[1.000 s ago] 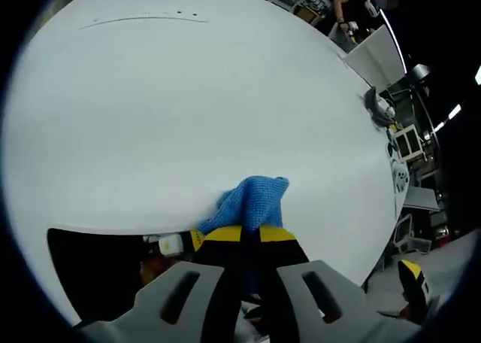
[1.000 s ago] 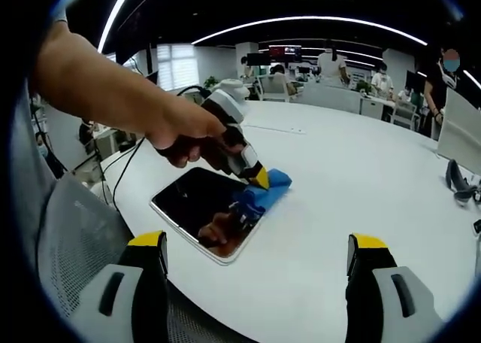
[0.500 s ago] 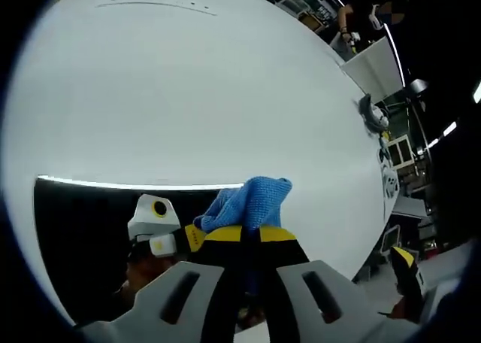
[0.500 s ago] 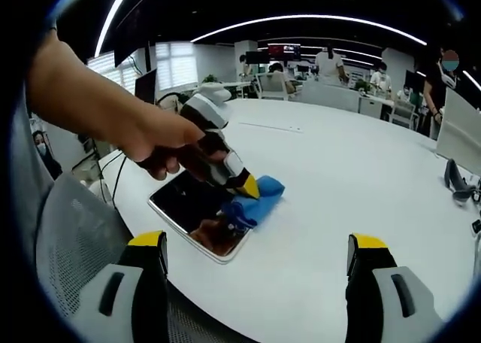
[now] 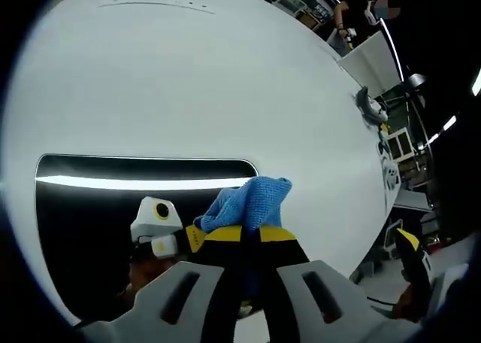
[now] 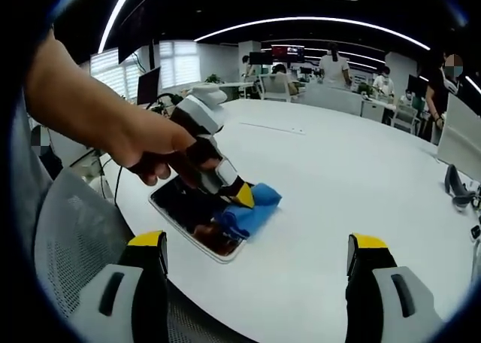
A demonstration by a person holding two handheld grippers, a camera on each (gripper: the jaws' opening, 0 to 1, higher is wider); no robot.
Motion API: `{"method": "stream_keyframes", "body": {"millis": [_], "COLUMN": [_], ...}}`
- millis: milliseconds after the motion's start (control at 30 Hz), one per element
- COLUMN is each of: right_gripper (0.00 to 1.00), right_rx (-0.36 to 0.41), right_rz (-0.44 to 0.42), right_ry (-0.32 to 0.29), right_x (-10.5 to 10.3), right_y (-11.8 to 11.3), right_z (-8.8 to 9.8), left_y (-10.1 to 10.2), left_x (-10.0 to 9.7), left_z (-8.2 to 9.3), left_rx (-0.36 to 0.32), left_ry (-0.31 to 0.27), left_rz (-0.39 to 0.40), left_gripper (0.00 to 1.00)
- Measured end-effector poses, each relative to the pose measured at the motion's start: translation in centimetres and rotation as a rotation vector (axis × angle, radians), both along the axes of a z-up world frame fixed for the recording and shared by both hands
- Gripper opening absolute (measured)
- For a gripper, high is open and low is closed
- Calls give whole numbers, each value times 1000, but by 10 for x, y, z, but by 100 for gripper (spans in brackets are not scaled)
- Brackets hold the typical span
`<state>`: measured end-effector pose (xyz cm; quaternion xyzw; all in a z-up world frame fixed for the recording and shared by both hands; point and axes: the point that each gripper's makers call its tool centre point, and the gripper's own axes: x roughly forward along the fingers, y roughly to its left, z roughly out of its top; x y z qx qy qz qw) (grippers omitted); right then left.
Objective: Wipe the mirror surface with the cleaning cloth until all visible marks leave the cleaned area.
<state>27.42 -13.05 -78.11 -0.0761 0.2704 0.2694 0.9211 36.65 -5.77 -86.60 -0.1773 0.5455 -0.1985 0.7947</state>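
Observation:
A dark rectangular mirror [image 6: 184, 211] lies flat on the white table [image 6: 338, 177], near its front left edge. My left gripper [image 6: 242, 196], held in a person's hand, is shut on a blue cleaning cloth [image 6: 254, 210] and presses it onto the mirror's right end. In the left gripper view the cloth [image 5: 252, 200] bunches out past the shut left gripper [image 5: 252, 234]. There the mirror [image 5: 98, 207] spreads to the left and reflects a ceiling light strip and the gripper. My right gripper [image 6: 259, 283] hovers open over the table's near edge, apart from the mirror.
A grey mesh chair back [image 6: 71, 238] stands at the table's left front. A small black object [image 6: 455, 183] lies at the table's far right beside a white panel [image 6: 460, 136]. Wide bare tabletop lies beyond the mirror. Several people stand at desks in the background.
The left gripper has dragged the cloth along the mirror's right end toward the table's front. More of the mirror now shows in the left gripper view. The right gripper has kept still and open.

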Motion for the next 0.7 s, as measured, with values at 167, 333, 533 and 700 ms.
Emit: {"method": "stream_keyframes", "body": {"millis": [167, 333, 533, 700], "right_gripper": [99, 99, 99, 99], "right_rx": [2, 3, 1, -3], "right_rz": [3, 5, 5, 9], "right_ry": [-1, -1, -2, -11], "right_x": [0, 0, 0, 1], "right_y": [1, 1, 1, 1], "right_z": [0, 0, 0, 1], "left_y": [0, 0, 1, 5], "left_x": [-3, -1, -2, -2], "left_z": [2, 0, 1, 0], "left_rx": [11, 12, 11, 14], "left_ry": [-6, -7, -8, 4], "left_rz": [-4, -8, -11, -21], "left_gripper": [2, 2, 2, 2]}}
